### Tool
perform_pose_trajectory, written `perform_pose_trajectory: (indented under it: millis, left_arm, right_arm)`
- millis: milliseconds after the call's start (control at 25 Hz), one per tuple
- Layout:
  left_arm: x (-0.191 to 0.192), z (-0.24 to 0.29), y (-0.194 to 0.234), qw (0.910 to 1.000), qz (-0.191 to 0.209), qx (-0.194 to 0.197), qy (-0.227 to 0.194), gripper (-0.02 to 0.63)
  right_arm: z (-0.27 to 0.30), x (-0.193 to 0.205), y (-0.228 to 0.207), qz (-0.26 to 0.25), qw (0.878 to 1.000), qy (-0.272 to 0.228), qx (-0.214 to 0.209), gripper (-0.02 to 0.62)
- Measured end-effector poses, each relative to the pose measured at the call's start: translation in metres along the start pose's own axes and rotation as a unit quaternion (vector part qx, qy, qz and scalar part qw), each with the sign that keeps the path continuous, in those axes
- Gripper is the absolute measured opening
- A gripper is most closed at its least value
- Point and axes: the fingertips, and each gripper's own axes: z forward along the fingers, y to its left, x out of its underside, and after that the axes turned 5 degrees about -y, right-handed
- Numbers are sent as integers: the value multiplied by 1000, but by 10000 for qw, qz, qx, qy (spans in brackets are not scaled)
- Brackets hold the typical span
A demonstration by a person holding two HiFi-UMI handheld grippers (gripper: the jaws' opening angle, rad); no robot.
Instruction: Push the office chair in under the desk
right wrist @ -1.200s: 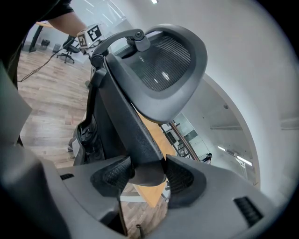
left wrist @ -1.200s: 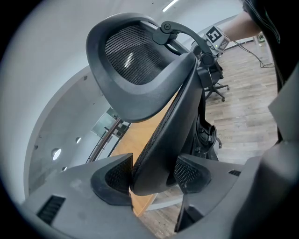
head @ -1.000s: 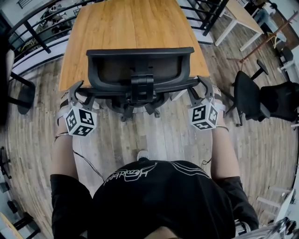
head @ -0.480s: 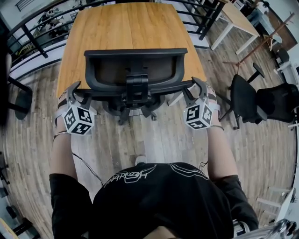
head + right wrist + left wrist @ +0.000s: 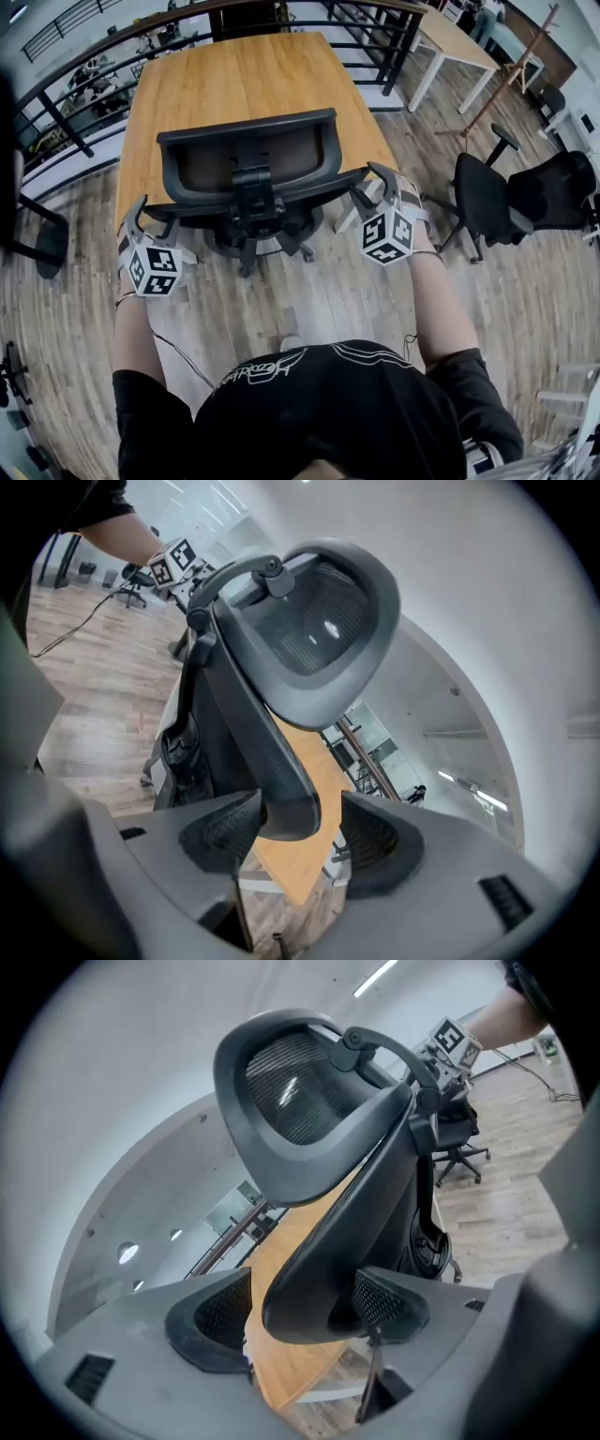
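Observation:
The black mesh-back office chair (image 5: 248, 159) stands against the near edge of the wooden desk (image 5: 244, 84), its seat hidden under the top. My left gripper (image 5: 150, 214) is at the left end of the chair's back bar, my right gripper (image 5: 373, 186) at the right end. In the left gripper view the bar end (image 5: 309, 1288) lies between the jaws of the left gripper (image 5: 291, 1312), which have just been opening; a gap shows at one pad. In the right gripper view the right gripper (image 5: 300, 832) likewise stands open round the other bar end (image 5: 286, 803).
Two more black office chairs (image 5: 492, 197) (image 5: 562, 183) stand on the wood floor at the right. A dark railing (image 5: 84, 80) runs behind the desk, with a white table (image 5: 450, 37) at the far right. A thin cable trails below my left arm.
Both grippers' jaws have spread wider round the chair's bar ends. The left gripper has rolled and shifted a little towards me. The chair now sits slightly turned against the desk.

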Motion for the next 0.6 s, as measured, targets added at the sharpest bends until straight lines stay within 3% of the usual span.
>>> perform_pose_trajectory:
  millis: [160,280,440,600]
  left_arm:
    - [10,-46,0,9983,-570,-43,-110,310]
    - [5,-89,-13,9891,-1427,26,-356,308]
    - [-27,-139,-59,9545,-2813,395,-905,308]
    - [-88,-188,-122,9219,-3408,1052,-1516,307]
  right_arm:
    - [-44,6,2,873,9958,-272,61,273]
    - [-86,3,18,1875,9801,-598,-242,272]
    - [-144,-7,44,2793,9525,-1017,-662,272]
    - [-201,-23,77,3379,9232,-1457,-1110,272]
